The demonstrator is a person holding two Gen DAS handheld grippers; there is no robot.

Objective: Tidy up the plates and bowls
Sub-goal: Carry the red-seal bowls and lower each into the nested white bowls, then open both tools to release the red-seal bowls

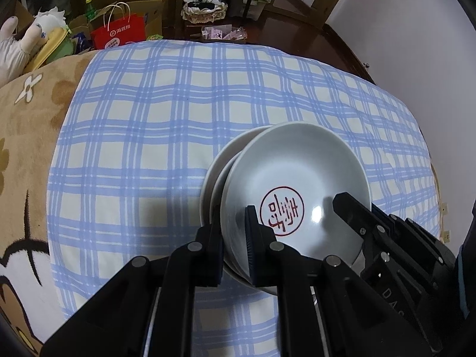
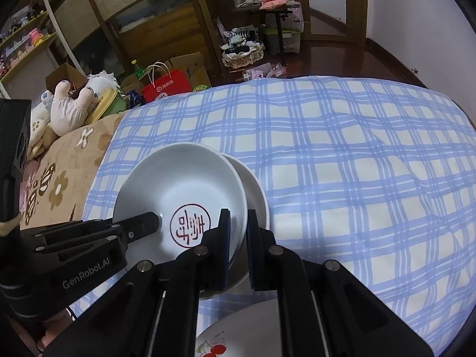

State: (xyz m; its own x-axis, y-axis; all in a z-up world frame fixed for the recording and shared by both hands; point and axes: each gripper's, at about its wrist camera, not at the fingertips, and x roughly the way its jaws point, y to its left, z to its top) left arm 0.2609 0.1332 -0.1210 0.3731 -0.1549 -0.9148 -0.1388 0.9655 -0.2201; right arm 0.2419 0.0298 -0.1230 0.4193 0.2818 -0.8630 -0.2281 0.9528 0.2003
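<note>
Checked cloth (image 2: pixel 342 154) bare, cherry plate (image 2: pixel 238 336) beside stacked bowls (image 2: pixel 184 184)

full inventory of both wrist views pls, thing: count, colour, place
bowls: at least two, white, top one red-stamped, nested on the checked cloth
checked cloth: one, blue-white, covering the bed
cherry plate: one, white, near edge, right view
brown blanket: one, beside the cloth
plush toys: several, pale, far left
red bag: one, floor beyond the bed
left gripper: black, shut on bowls' left rim
right gripper: black, shut on right rim
</note>
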